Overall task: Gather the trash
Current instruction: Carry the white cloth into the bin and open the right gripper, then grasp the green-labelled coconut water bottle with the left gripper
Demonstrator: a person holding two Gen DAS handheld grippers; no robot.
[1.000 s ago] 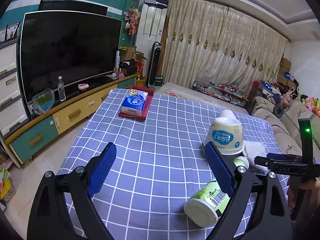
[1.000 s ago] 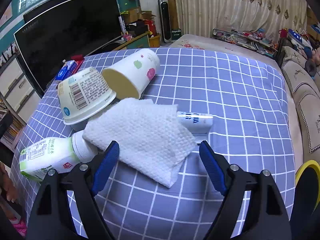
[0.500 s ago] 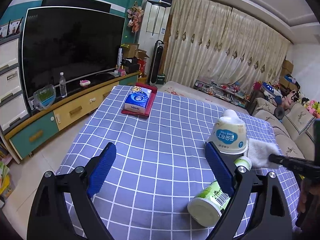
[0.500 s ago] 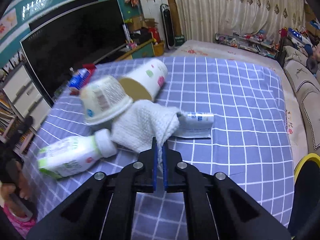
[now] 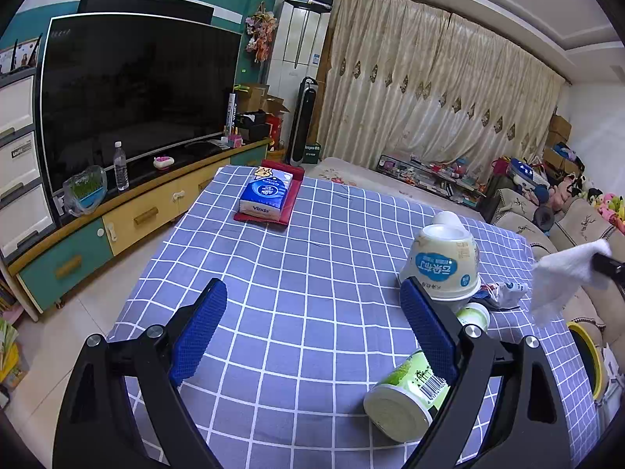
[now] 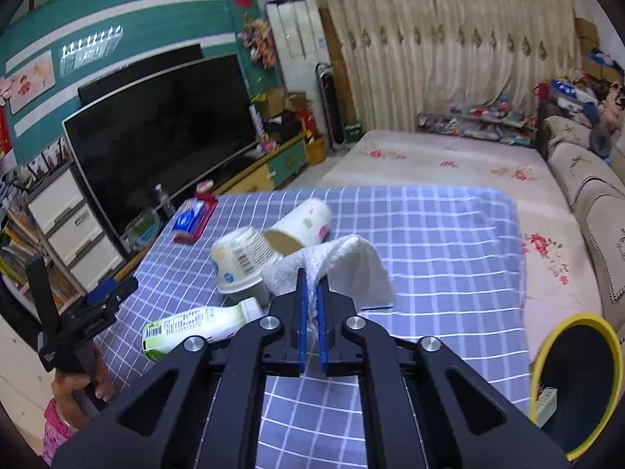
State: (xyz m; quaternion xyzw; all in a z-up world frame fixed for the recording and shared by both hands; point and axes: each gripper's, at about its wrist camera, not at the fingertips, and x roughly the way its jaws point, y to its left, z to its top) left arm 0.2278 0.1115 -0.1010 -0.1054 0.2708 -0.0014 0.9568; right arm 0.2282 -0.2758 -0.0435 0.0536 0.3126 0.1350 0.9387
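Two hand-held grippers: right hand-held gripper [image 6: 311, 293] pinching white tissue [image 6: 351, 262], left hand-held gripper [image 5: 312, 324] spread, empty.

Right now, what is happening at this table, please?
A person is clearing trash off a checked tablecloth with two handheld grippers. The right gripper has its fingers shut on a white paper towel, held above the table. The left gripper hangs open and empty. A green bottle, a yogurt tub and a paper cup lie on the cloth. A yellow-rimmed bin waits at the right.
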